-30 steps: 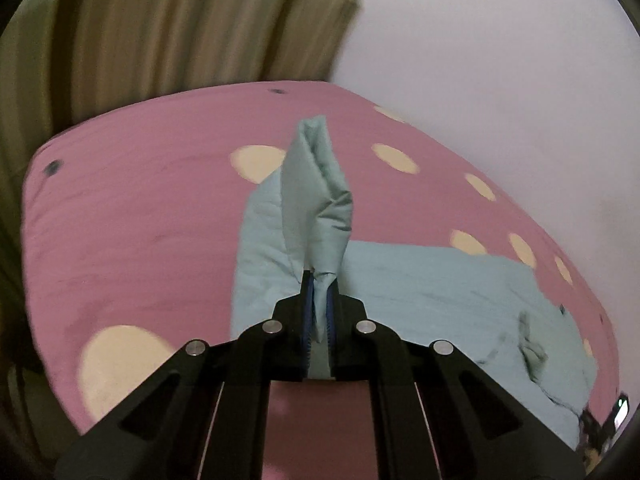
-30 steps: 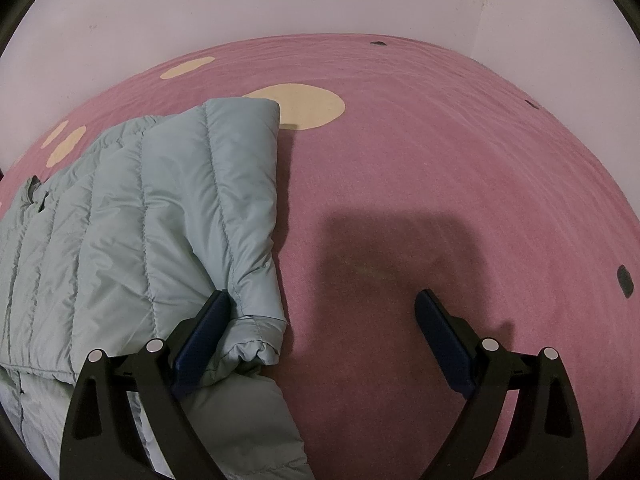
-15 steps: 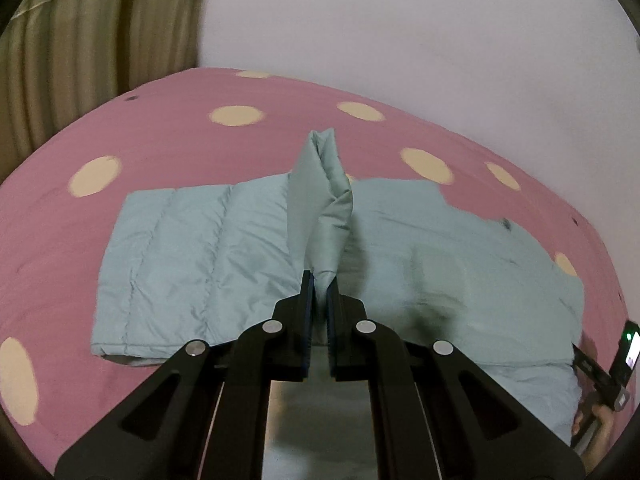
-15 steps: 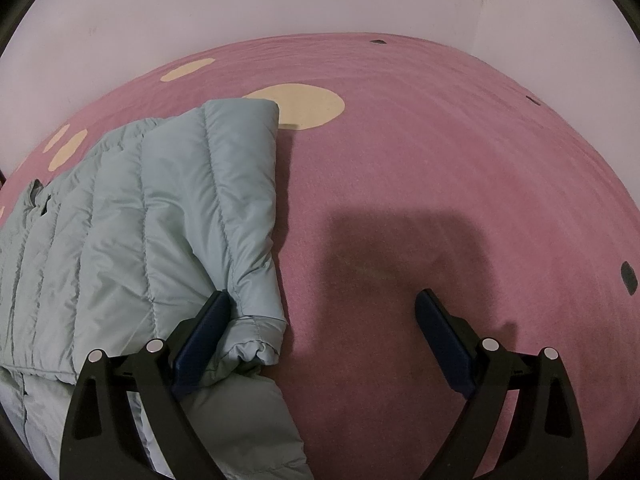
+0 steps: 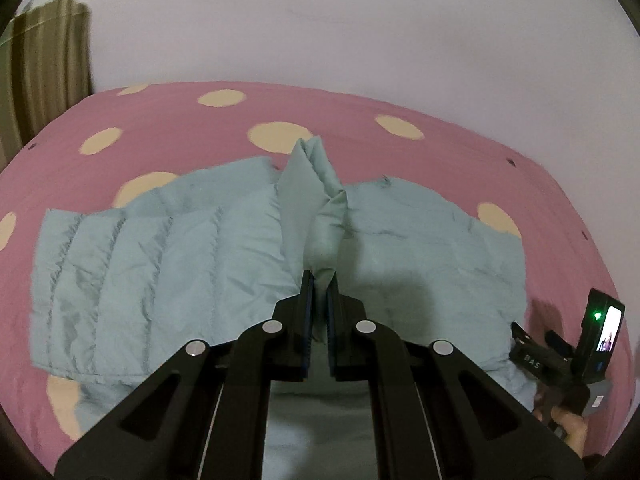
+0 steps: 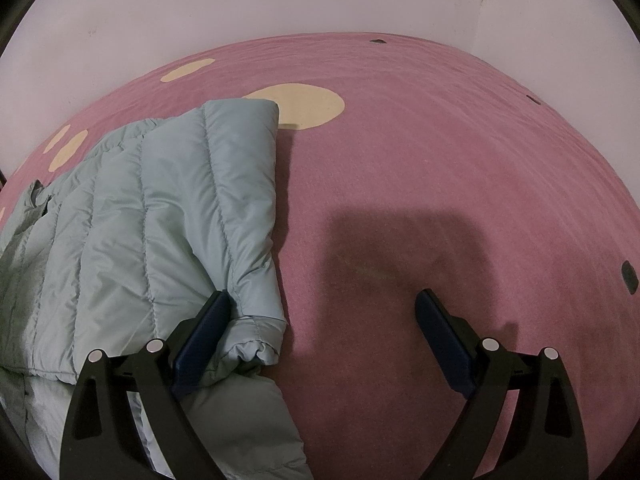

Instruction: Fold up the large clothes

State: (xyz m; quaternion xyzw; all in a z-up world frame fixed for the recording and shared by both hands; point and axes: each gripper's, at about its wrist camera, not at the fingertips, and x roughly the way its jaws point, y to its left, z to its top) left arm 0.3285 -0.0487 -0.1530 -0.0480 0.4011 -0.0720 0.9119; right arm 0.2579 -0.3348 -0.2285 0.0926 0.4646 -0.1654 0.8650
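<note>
A pale blue quilted puffer jacket (image 5: 160, 264) lies spread on a pink bed with cream dots. My left gripper (image 5: 319, 280) is shut on a sleeve of the jacket (image 5: 316, 200), which stands up in a peaked fold over the jacket's body. In the right wrist view the jacket (image 6: 132, 216) lies at the left with a sleeve folded across it. My right gripper (image 6: 324, 304) is open and empty. Its left finger (image 6: 204, 328) touches the sleeve cuff (image 6: 256, 340); its right finger is over bare bedcover.
The pink bedcover (image 6: 440, 152) stretches far and right of the jacket. A white wall (image 5: 320, 20) runs behind the bed. A striped curtain (image 5: 40, 72) hangs at the far left. The right gripper's handle and screen (image 5: 600, 332) show at the lower right of the left wrist view.
My left gripper has carried the sleeve over the jacket's body, and its view has swung so the whole jacket now lies under it. The right gripper has not moved.
</note>
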